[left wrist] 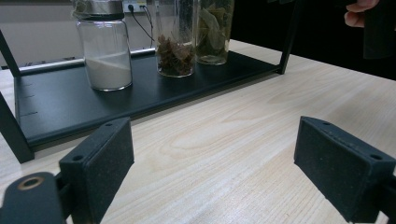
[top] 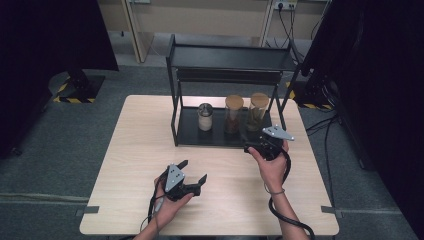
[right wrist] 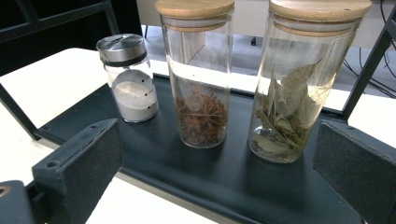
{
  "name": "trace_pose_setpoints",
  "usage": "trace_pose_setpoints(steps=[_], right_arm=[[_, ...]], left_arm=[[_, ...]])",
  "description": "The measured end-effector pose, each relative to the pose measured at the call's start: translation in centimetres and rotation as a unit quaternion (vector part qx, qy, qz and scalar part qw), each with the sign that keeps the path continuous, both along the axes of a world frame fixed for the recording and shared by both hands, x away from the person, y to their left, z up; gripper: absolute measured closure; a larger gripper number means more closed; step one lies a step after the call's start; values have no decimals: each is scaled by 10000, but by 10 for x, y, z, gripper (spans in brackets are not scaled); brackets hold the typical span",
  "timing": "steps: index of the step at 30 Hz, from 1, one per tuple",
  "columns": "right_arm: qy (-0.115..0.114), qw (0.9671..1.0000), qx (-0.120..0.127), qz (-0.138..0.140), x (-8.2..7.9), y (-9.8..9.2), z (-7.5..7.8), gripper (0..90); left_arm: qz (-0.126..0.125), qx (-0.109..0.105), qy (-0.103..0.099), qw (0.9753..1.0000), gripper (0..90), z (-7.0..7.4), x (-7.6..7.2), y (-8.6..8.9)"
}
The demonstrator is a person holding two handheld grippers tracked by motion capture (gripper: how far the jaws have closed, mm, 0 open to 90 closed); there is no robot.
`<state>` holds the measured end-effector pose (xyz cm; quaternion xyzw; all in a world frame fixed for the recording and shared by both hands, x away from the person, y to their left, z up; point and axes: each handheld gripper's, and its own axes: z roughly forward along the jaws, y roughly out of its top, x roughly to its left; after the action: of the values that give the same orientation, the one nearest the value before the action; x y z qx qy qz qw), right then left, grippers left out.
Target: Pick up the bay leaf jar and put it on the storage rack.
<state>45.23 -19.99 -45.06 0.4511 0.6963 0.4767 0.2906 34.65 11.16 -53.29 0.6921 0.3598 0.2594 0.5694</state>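
High view: two spread grippers are working before a black rack [top: 186, 134] holding three jars.
Left gripper [top: 192, 176] is hovering at lower centre, jaws wide apart, gripping nothing. Salt shaker [top: 205, 117], star-anise jar [top: 233, 114] and bay-leaf jar [top: 258, 111] are standing upright in a row across the bottom shelf, long axes vertical. Right gripper [top: 252, 142] is facing the bay-leaf jar, jaws wide apart; a rack post [top: 278, 106] is standing beside it.

A black rack [top: 200, 134] is stood on the table [top: 135, 150], beyond both grippers; three jars [right wrist: 201, 74] are carried on its lower shelf.
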Motion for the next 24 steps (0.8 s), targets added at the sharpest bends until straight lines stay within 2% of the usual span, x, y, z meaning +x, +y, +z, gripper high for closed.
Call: trace_pose_setpoints(steps=[24], right_arm=[[49, 10000, -68, 21, -13, -7, -9, 21]], left_arm=[[2, -3, -2, 10000, 117, 0, 0, 0]])
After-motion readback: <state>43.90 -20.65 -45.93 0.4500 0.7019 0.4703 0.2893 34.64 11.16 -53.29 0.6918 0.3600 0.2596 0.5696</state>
